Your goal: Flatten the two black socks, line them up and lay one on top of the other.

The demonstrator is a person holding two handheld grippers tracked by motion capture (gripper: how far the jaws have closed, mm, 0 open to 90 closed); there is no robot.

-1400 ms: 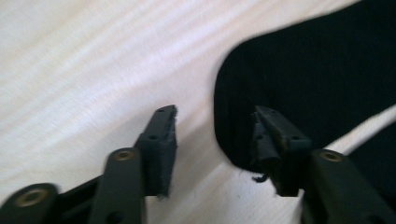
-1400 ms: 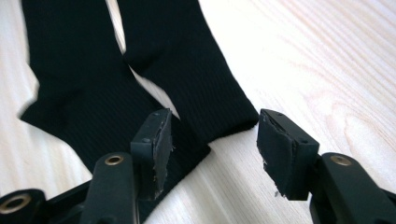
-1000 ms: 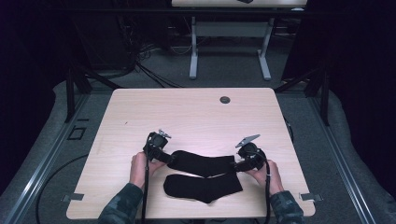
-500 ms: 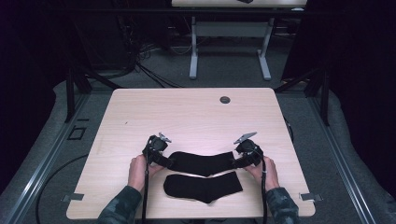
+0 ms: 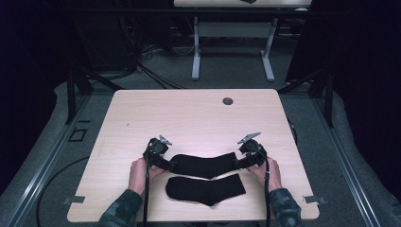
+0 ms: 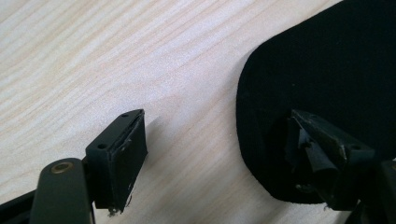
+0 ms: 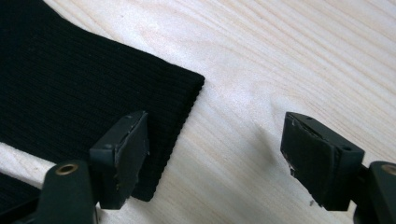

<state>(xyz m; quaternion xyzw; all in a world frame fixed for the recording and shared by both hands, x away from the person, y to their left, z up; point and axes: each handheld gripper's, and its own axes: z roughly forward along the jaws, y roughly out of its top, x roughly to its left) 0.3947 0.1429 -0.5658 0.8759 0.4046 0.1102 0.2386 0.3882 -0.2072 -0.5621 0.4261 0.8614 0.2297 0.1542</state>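
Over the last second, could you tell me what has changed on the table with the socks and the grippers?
Both grippers have let go: the left gripper and the right gripper have just been opening their jaws, and the upper sock now lies flat between them, straightened out. One jaw of each stands over a sock end without pressing on it. The lower sock and the table stayed as they were.

Camouflage sleeves; each black claw [image 5: 173,165] carries a grey three-cornered plate and black cable.

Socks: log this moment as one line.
left tool: open, opening, at far sock toe | right tool: open, opening, at cuff | near sock: flat on table
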